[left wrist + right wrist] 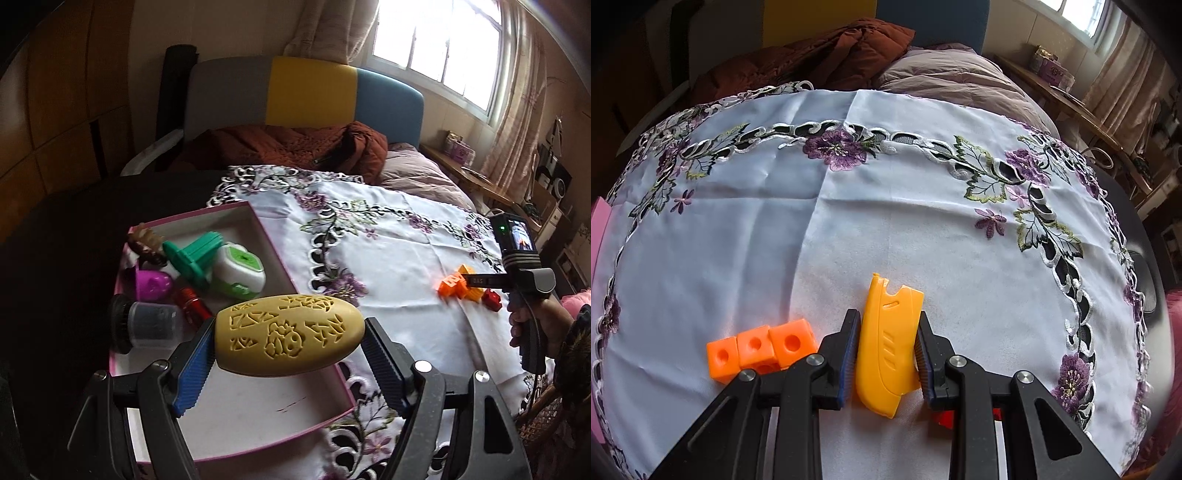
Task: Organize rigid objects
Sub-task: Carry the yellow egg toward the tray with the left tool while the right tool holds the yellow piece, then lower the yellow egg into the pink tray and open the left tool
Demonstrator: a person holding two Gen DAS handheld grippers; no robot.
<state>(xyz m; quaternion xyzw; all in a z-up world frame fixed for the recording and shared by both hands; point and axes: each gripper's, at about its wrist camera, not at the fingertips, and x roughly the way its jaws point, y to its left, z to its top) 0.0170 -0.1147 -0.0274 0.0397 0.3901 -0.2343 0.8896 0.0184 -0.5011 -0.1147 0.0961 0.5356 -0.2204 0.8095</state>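
My left gripper is shut on a yellow carved oval, its blue pads pressing on the two ends. The oval hangs over the near part of a pink-rimmed box. In the box lie a green spool piece, a white-green device, a purple piece, a red tube and a clear jar. My right gripper is shut on a flat yellow plastic piece on the cloth, beside joined orange cubes. A red piece shows under its right finger.
A white embroidered cloth with purple flowers covers the surface. Behind it lies a bed with a brown jacket and a grey-yellow-blue headboard. A hand grips the right tool at the right edge. Shelves stand far right.
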